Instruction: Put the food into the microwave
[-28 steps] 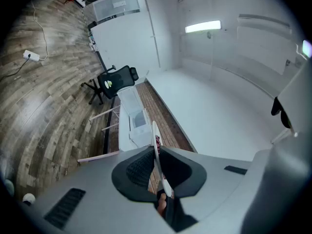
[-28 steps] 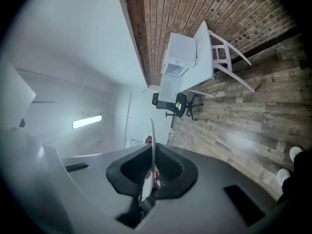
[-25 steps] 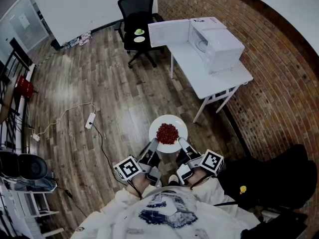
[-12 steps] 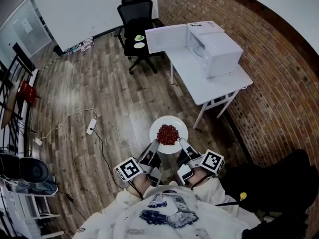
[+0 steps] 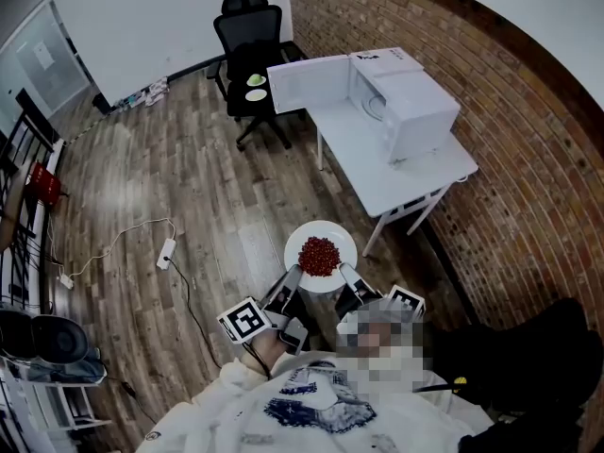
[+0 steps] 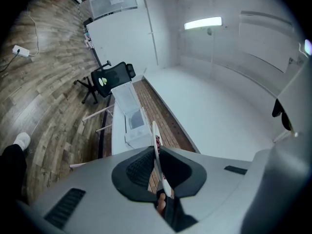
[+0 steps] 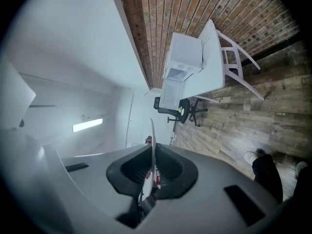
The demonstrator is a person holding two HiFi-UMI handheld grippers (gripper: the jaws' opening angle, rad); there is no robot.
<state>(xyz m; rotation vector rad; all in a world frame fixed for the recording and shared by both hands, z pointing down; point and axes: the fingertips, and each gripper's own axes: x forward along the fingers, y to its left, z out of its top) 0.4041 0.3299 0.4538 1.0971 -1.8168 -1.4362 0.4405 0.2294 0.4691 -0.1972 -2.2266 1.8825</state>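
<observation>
Even bright light, fisheye edges, perhaps soft

Two dishes on the seat of the chair are too small for their contents to be told. In both gripper views the plate shows edge-on, its food almost wholly hidden behind the rim. A blur covers the rear of the right gripper. The head view's bottom edge cuts off the person.
</observation>
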